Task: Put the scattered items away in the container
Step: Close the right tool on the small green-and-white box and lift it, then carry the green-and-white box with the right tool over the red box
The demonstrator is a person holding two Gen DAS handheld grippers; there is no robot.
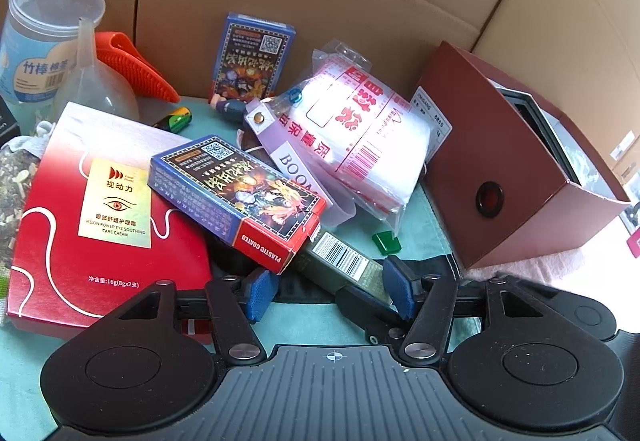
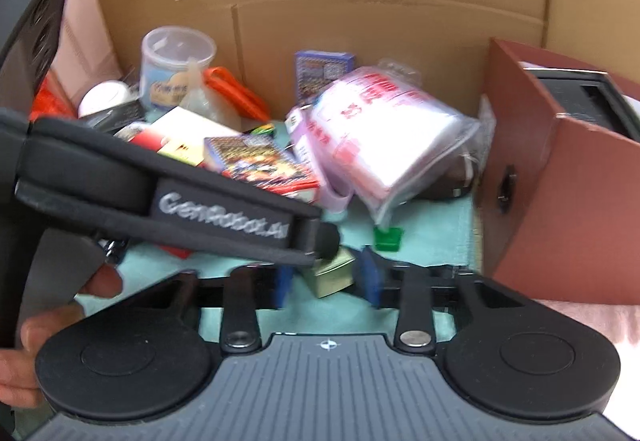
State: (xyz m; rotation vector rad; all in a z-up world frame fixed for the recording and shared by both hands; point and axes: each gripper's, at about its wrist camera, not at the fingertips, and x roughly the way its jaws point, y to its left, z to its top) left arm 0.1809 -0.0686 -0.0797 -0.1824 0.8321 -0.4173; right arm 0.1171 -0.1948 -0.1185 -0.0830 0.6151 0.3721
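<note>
"PLASTIC COATED" on card box (image 1: 262,249)

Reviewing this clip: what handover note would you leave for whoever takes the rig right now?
Left tool: open, straddling the olive slim box.
Right tool: at the same box's end; blur hides whether it grips.
Playing-card box, red cream box and zip bag pack lie outside the maroon box.
Done: nothing visibly tidied. Left: all of these.
</note>
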